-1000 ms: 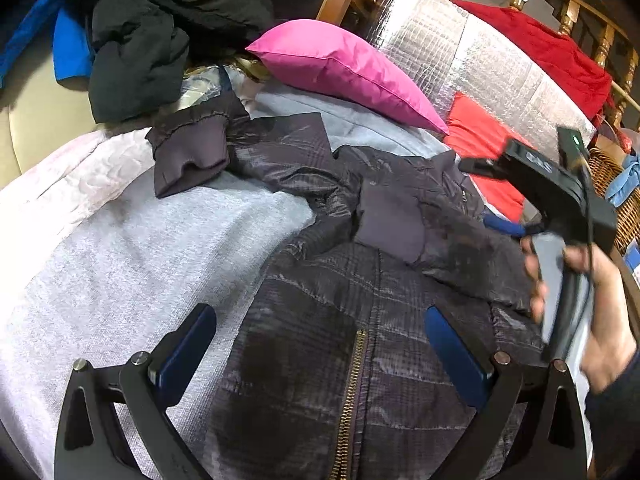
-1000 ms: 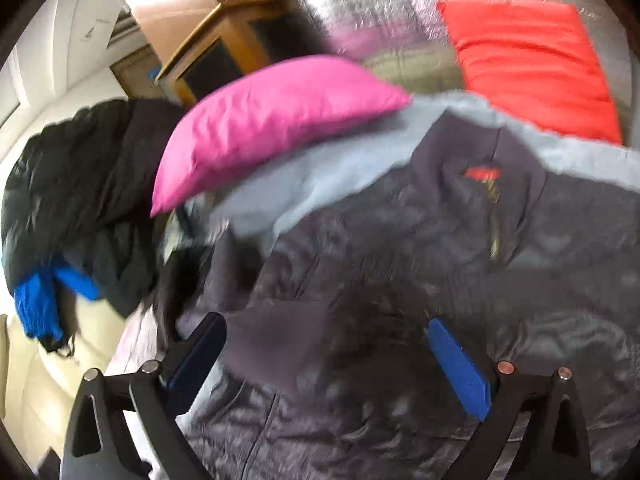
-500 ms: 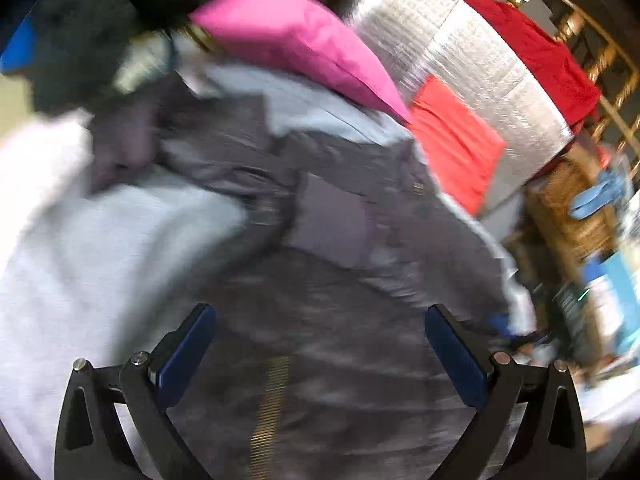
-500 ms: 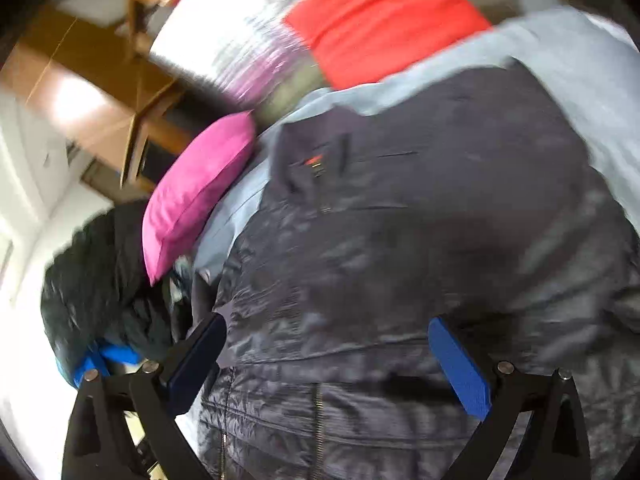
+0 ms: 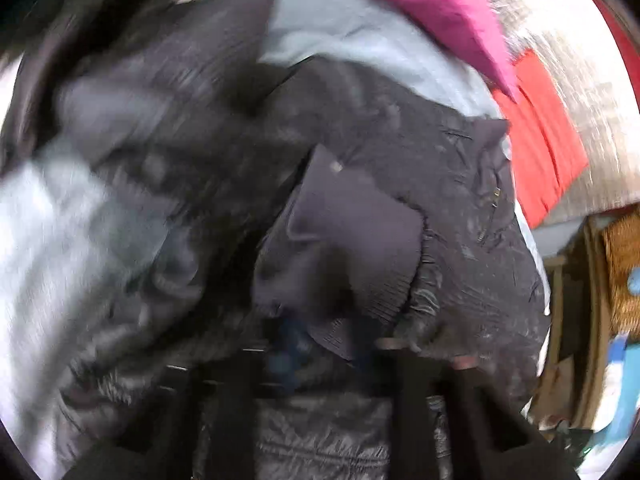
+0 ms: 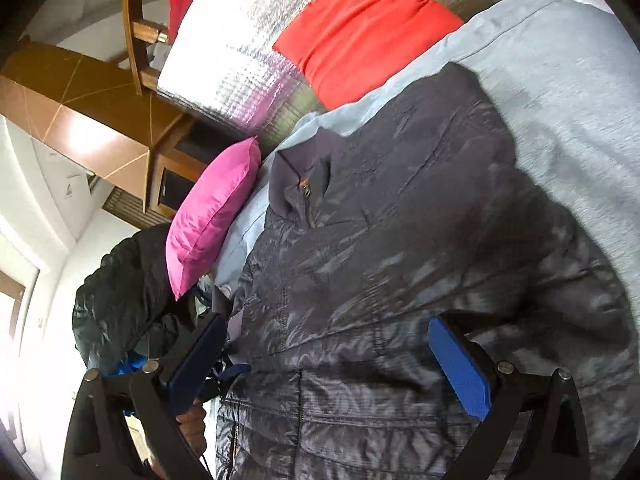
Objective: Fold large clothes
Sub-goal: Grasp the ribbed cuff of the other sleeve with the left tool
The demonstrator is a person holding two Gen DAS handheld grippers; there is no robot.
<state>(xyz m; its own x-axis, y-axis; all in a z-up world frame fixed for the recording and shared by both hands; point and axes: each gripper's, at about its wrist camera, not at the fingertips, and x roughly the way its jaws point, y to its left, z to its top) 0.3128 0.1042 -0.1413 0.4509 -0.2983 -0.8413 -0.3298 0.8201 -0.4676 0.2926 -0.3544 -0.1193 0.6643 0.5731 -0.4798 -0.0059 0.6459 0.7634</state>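
Note:
A dark quilted jacket lies spread on the grey blanket, with one sleeve folded across its chest. My left gripper points steeply down at that sleeve's ribbed cuff. Its jaws are closing, and the cuff's edge is pinched between them; the view is blurred. In the right wrist view the jacket fills the middle, its collar towards the pillows. My right gripper hangs open over the jacket's body, with its blue pads wide apart and nothing between them.
A pink pillow, a red cushion and a silver padded sheet lie beyond the collar. A black jacket pile sits at the left. A wicker basket stands off the bed's right side. Grey blanket shows past the jacket.
My left gripper has swung in over the folded sleeve and shut from wide open onto the cuff. My right gripper has rolled and moved across the jacket's body, still open.

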